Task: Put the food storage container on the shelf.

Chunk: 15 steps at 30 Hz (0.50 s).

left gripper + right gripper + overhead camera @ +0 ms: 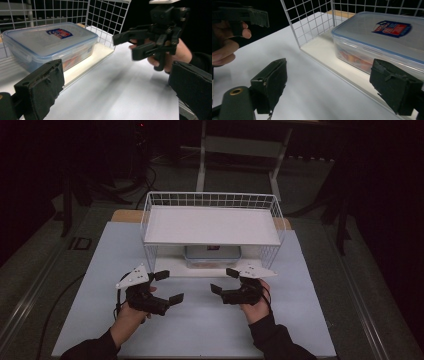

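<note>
Two claws wait before the rack.
Left gripper (169, 287) and right gripper (223, 280) gape empty; box (212, 256) at 12 o'clock under shelf (210, 226).

White wire rack (212, 222) on pale table (200, 325), clear lidded box (212, 256) beneath, both wide-jawed grippers just before it.

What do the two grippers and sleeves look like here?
Both the left gripper and right gripper are black, with two blocky foam-faced jaws and a pale grey three-cornered plate on top. A black cable trails from the left one. The sleeves are dark.
</note>
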Motion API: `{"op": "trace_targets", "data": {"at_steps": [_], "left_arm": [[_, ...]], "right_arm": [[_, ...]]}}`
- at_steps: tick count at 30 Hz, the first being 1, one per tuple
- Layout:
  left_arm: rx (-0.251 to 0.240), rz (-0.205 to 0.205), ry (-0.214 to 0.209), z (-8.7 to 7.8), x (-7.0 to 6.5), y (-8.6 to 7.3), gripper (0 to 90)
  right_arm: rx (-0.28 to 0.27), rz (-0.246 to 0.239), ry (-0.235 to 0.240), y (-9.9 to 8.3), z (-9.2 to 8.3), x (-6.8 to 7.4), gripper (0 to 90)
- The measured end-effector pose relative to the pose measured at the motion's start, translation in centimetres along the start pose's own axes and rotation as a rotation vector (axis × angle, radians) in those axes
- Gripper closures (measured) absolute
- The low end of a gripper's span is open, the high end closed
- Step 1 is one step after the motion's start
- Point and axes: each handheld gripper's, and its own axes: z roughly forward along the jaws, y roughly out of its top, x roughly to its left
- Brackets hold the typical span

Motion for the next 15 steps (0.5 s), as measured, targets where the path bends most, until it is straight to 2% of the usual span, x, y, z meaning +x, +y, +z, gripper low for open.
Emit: {"op": "trace_targets", "data": {"at_steps": [8,11,15], "left_arm": [[0.002,0.007,0.011,-1.3,0.0,-0.2,0.3],[0.0,-0.005,0.016,-1.9,0.1,-0.4,0.3],[0.004,-0.012,0.013,-2.7,0.0,-0.8,0.3]], "right_arm": [[-0.013,-0.013,-0.036,-0.6,-3.4,-0.1,14.0],[-0.005,-0.018,-0.054,-1.2,-4.6,-0.1,13.9],[-0.031,-0.001,-0.079,-1.8,-6.4,-0.2,14.0]]}}
